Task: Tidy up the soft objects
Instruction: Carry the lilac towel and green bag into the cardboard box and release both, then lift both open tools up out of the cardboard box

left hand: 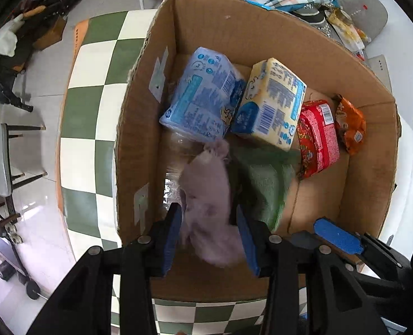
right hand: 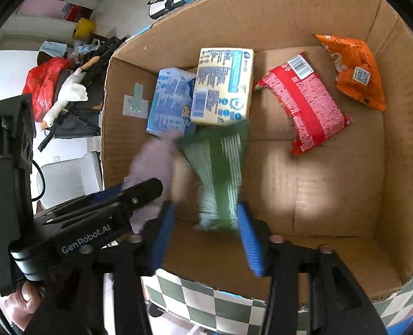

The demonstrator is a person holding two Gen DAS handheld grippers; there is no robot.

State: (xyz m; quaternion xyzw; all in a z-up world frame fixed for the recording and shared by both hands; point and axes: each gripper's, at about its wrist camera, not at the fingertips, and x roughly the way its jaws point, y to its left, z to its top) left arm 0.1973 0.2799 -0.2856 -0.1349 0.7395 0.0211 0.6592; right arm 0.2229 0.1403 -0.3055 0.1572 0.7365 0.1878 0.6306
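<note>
Left tongs point(left hand: 210, 233), at 6 o'clock of the left view: partly spread, pads touching both sides of lilac cloth point(left hand: 209, 195), seemingly gripping it over cardboard box point(left hand: 139, 128), likely for lowering in beside the other soft goods. Just right, toward 5 o'clock: green packet point(left hand: 265, 184), smeared.

Right tongs point(right hand: 206, 234), at 6 o'clock of the right view: similarly spread around the green packet's near end, with a gap by one pad; cannot tell whether gripped or loose.

Farther in, toward 12 o'clock: blue tissue pack point(left hand: 201, 103), yellow tissue pack point(left hand: 270, 103), red packet point(left hand: 318, 136), orange packet point(left hand: 350, 122), lined along the far wall, probably to save floor space.

Lost to blur: the cloth's shape, the green packet's print. Unseen: box floor beneath both.
</note>
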